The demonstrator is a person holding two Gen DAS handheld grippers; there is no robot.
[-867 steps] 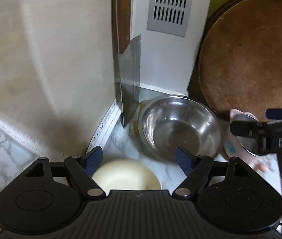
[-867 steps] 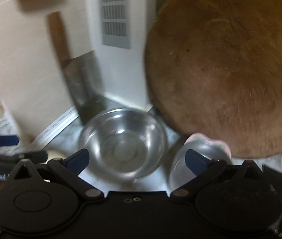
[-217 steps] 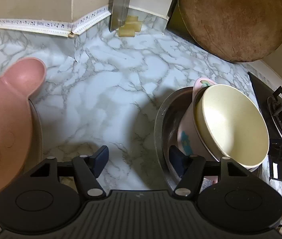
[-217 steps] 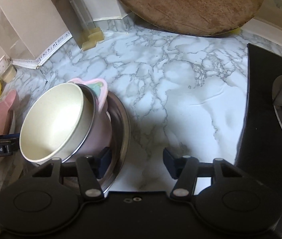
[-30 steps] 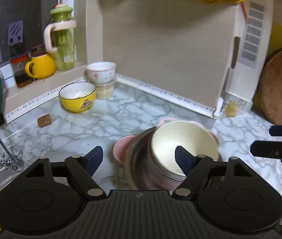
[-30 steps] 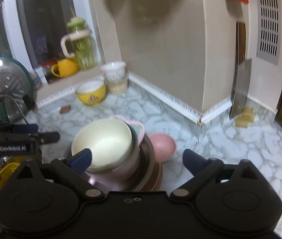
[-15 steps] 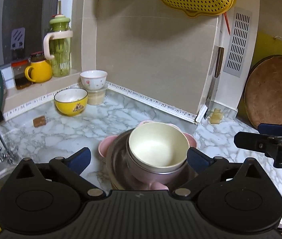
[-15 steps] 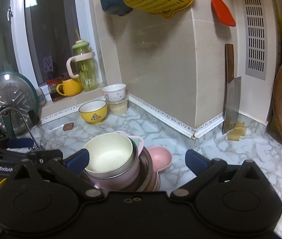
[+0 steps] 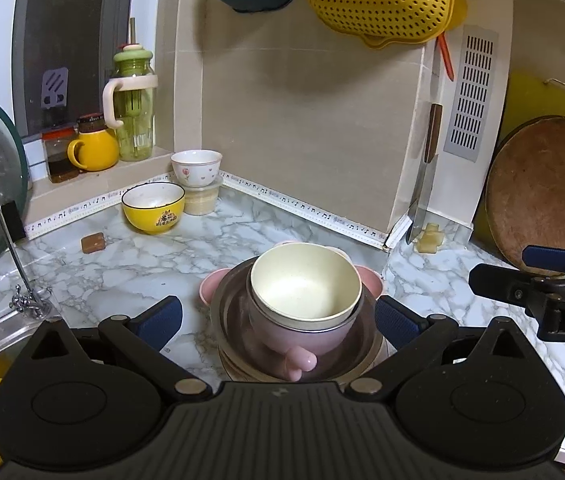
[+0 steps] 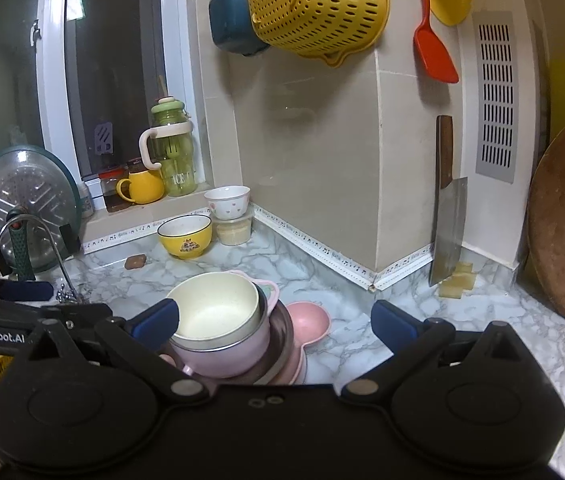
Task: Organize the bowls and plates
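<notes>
Left wrist view: the left claw [image 9: 278, 320] stands released, its blue pads wide on either side of the stack [image 9: 298, 320] and touching nothing. The stack sits on the marble desk [image 9: 122, 264], near and central: a cream bowl [image 9: 304, 286] nested in a pink cup-like bowl [image 9: 294, 340], that inside a steel bowl [image 9: 234, 320], all resting on a pink eared plate [image 9: 370, 282] with what seems another plate beneath. The right claw [image 9: 522, 276] shows at the right edge, apart from the stack. A yellow bowl [image 9: 153, 207] and a white bowl [image 9: 196, 168], the latter perched on a small tub [image 9: 201, 200], stand far left by the wall, well apart from the stack.

Right wrist view: the right claw [image 10: 274, 322] is likewise released and empty; the stack [image 10: 234, 336] lies near and left of centre, behind its left pad, with the pink plate's ear [image 10: 308, 320] poking out to the right. The left claw [image 10: 34, 304] comes in from the left edge.

Judgement: the nesting step looks finished, with the stack set down and let go. What remains, if anything, is the yellow and white bowls. The next move would call for one claw to reach far left, close on the yellow bowl's rim, and bring it to the stack without tipping the tilted cream bowl.
</notes>
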